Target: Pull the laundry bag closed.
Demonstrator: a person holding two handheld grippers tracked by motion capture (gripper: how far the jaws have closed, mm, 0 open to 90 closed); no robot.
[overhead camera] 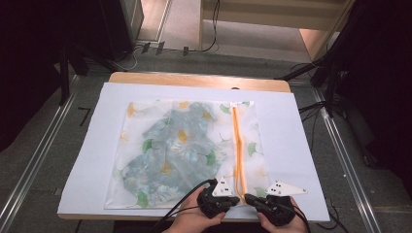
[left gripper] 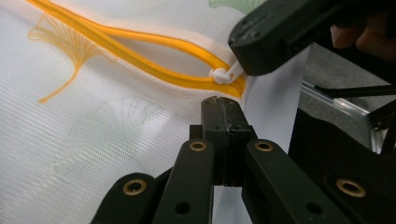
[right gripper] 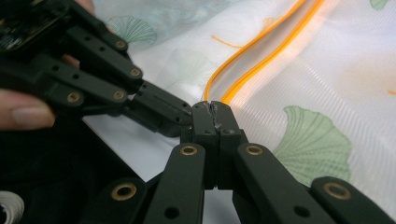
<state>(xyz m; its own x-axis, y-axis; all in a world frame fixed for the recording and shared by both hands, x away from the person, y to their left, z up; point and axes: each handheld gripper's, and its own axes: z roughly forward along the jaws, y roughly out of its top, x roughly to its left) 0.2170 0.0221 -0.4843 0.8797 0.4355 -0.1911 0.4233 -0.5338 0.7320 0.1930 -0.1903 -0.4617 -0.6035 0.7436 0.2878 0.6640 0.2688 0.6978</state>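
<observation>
A white mesh bag (overhead camera: pixel 145 121) printed with ginkgo leaves lies flat on the table with a pale blue floral garment (overhead camera: pixel 170 150) inside it. Its orange zipper (overhead camera: pixel 238 145) runs toward me, and the two sides stand apart (left gripper: pixel 140 51) (right gripper: pixel 252 70). My right gripper (overhead camera: pixel 245 197) (right gripper: pixel 210 108) is shut on the white zipper pull (left gripper: pixel 223 75) at the near end. My left gripper (overhead camera: pixel 238 199) (left gripper: pixel 223 103) is shut on the bag's edge just beside that end, its tips almost touching the right one's.
A white sheet (overhead camera: pixel 291 145) covers the wooden table (overhead camera: pixel 194 78), with bare margin right of the bag. Tripod legs and cables (overhead camera: pixel 316 73) stand on the floor at the back right, and metal rails (overhead camera: pixel 345 160) run along both sides.
</observation>
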